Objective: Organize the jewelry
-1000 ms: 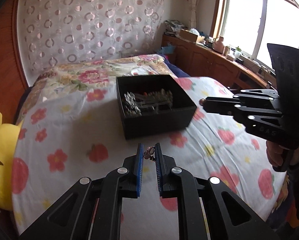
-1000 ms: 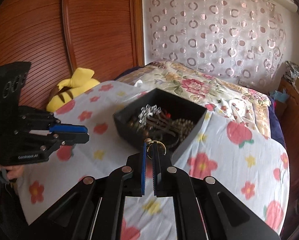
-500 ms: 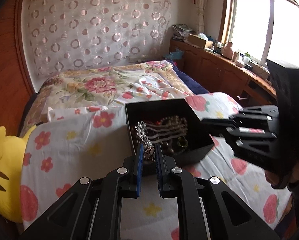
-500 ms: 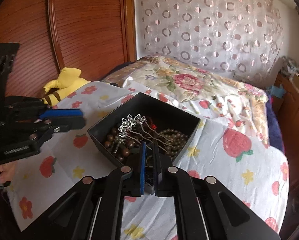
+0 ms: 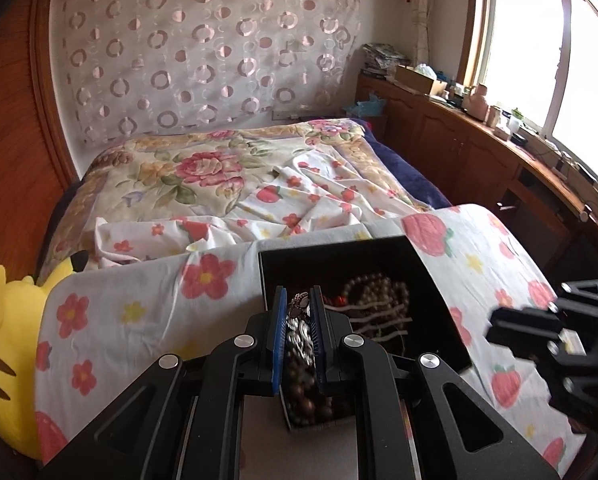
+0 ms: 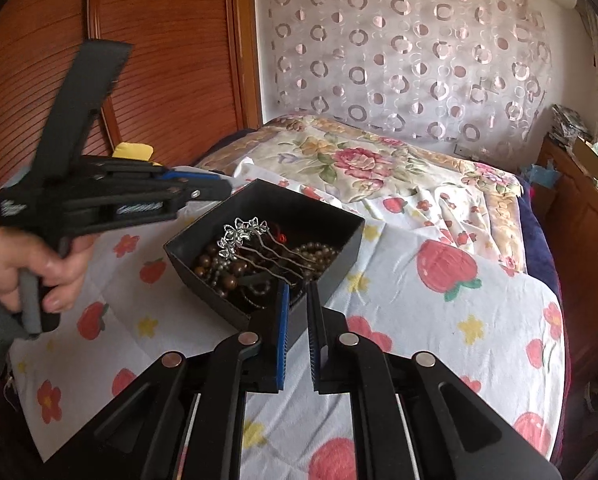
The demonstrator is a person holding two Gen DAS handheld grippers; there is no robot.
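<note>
A black open box sits on the strawberry-print sheet, holding silver hairpins and brown bead strings. My left gripper hovers over the box's near left part, shut on a small silver trinket. In the right wrist view the left gripper reaches over the box's far left corner, held by a hand. My right gripper stands at the box's near wall, its jaws narrowly apart with nothing visible between them. In the left wrist view the right gripper is blurred beside the box.
A yellow plush toy lies at the bed's left edge by the wooden panel. A floral quilt covers the far half of the bed. Wooden cabinets with clutter run under the window on the right.
The left gripper has carried the trinket forward until it is over the box. The right gripper has closed in on the box's near wall, and the gold ring it held no longer shows.
</note>
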